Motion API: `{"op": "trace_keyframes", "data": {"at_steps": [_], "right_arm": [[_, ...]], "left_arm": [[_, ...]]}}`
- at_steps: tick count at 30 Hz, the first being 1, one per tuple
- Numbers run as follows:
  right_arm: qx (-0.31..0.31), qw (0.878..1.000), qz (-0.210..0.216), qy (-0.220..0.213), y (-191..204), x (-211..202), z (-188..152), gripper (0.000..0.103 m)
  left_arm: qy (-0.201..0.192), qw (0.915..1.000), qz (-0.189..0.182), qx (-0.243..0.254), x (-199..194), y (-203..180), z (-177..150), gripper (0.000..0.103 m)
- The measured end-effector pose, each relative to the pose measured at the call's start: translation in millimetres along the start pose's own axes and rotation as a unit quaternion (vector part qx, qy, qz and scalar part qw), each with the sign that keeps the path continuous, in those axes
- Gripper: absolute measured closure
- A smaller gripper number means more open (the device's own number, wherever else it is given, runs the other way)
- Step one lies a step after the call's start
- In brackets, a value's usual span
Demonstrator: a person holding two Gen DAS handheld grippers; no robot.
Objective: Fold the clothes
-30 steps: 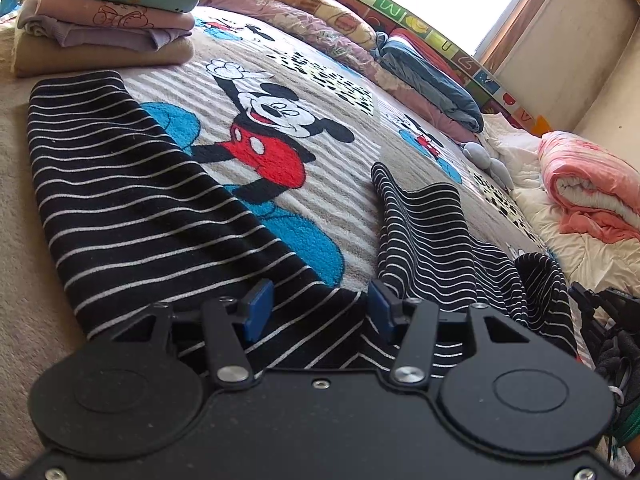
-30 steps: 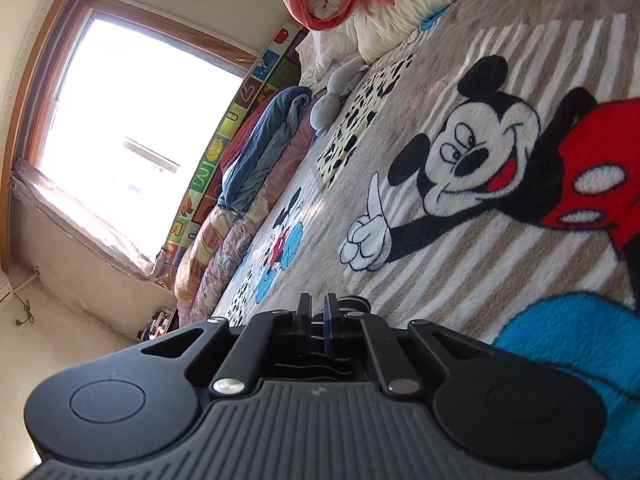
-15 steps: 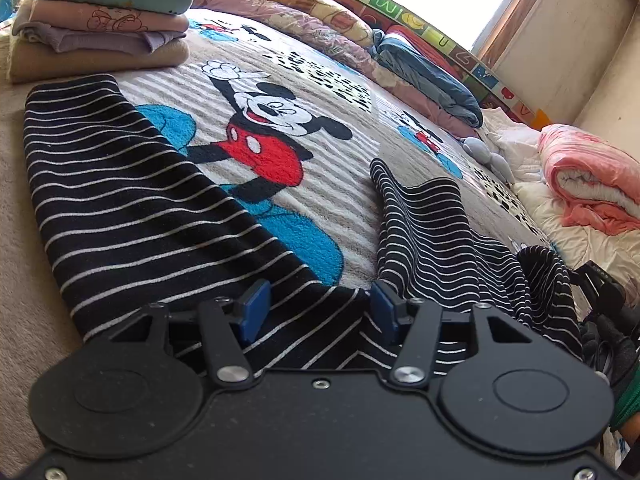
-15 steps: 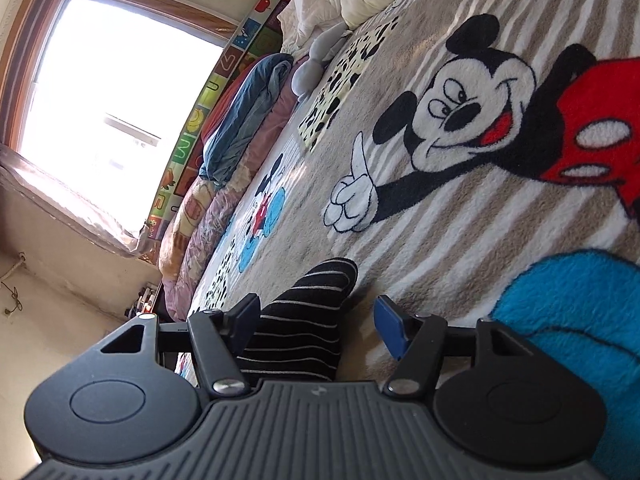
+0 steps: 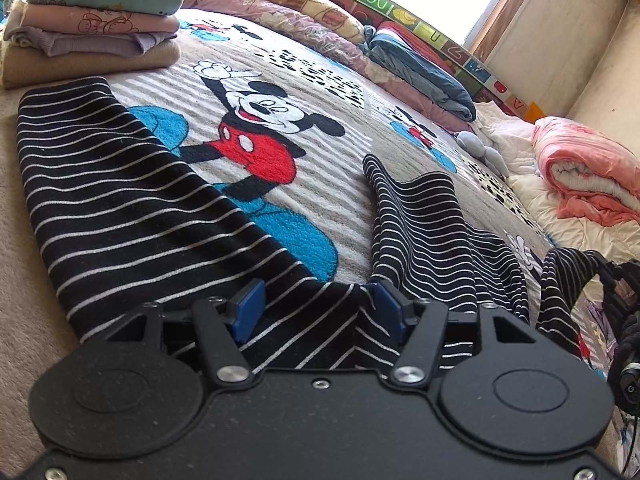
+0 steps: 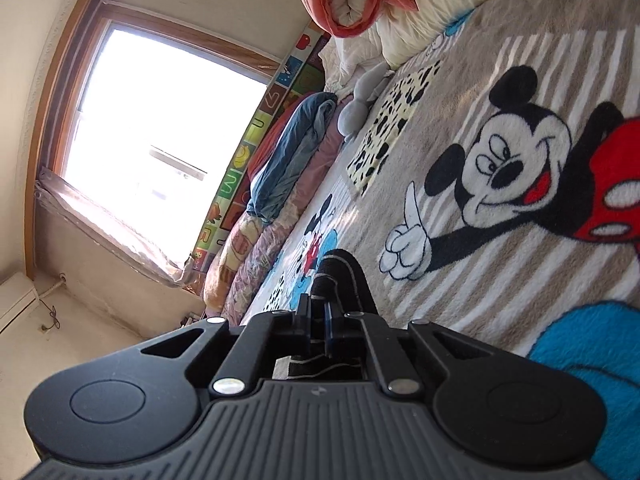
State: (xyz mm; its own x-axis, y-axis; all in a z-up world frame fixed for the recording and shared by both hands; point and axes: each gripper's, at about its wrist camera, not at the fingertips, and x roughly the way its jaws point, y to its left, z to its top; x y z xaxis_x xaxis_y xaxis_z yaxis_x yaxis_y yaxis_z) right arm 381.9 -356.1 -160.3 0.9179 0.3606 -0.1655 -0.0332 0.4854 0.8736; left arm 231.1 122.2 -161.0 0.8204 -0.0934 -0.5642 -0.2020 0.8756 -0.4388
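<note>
Right wrist: right gripper (image 6: 318,314) clamps striped garment (image 6: 342,276) hem, probably leggings; lift evenly. Left gripper (image 5: 318,306) wide, astride waistband.

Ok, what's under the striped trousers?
The striped trousers lie on a cartoon mouse blanket, partly covering its blue patches; whatever lies beneath the blanket is hidden.
</note>
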Motion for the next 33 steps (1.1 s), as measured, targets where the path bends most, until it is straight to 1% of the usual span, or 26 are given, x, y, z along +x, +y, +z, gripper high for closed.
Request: {"op": "trace_keyframes", "data": {"at_steps": [4,7,9,13,16,19,20,22,23,25,26,27,28,29,30,31,32,33], "right_arm": [[-0.033,0.999,-0.005,-0.029,14,-52,30,0.095],[-0.051,0.998,-0.013,-0.047,19,-89,46,0.095],[-0.056,0.997,-0.018,-0.057,20,-112,51,0.095],[-0.068,0.995,-0.033,-0.068,16,-146,54,0.095],[-0.052,0.994,-0.048,-0.081,-3,-164,54,0.095],[-0.046,0.994,-0.063,-0.079,-21,-169,56,0.095],[-0.045,0.995,-0.066,-0.067,-29,-168,57,0.095],[-0.056,0.991,-0.112,-0.047,-40,-161,54,0.095],[-0.050,0.990,-0.128,-0.031,-49,-158,51,0.095],[-0.007,0.990,-0.140,-0.023,-71,-160,43,0.090],[0.015,0.989,-0.146,-0.020,-81,-161,39,0.090],[0.038,0.990,-0.136,-0.028,-89,-164,36,0.083],[0.060,0.990,-0.124,-0.038,-97,-167,33,0.066],[0.082,0.989,-0.112,-0.048,-104,-170,30,0.058],[0.089,0.989,-0.104,-0.051,-107,-169,30,0.047],[0.095,0.989,-0.097,-0.054,-110,-167,31,0.048],[0.076,0.990,-0.107,-0.049,-107,-161,33,0.050],[0.052,0.991,-0.120,-0.042,-103,-155,36,0.066]], "left_arm": [[-0.001,1.0000,0.004,0.008,0,-2,-1,0.043],[-0.001,0.9999,0.005,0.012,0,-2,-2,0.043],[-0.002,0.9998,0.006,0.016,-1,-3,-3,0.043],[-0.003,0.9995,0.011,0.031,-1,-5,-5,0.043],[-0.004,0.9989,0.015,0.043,-1,-8,-7,0.043],[-0.004,0.9983,0.019,0.055,0,-10,-8,0.042],[-0.004,0.9982,0.020,0.056,0,-10,-8,0.042],[-0.004,0.9981,0.020,0.059,1,-11,-8,0.041],[-0.004,0.9979,0.021,0.060,1,-12,-8,0.041],[-0.005,0.9977,0.021,0.064,1,-12,-9,0.040],[-0.005,0.9976,0.022,0.065,1,-12,-9,0.040],[-0.005,0.9975,0.022,0.067,1,-13,-10,0.039],[-0.005,0.9973,0.023,0.070,2,-14,-10,0.038],[-0.005,0.9971,0.023,0.073,2,-15,-10,0.037],[-0.004,0.9968,0.024,0.075,3,-16,-11,0.036],[-0.004,0.9966,0.025,0.078,3,-17,-11,0.035],[-0.004,0.9963,0.026,0.082,4,-18,-11,0.034],[-0.004,0.9960,0.026,0.086,5,-19,-12,0.032]]}}
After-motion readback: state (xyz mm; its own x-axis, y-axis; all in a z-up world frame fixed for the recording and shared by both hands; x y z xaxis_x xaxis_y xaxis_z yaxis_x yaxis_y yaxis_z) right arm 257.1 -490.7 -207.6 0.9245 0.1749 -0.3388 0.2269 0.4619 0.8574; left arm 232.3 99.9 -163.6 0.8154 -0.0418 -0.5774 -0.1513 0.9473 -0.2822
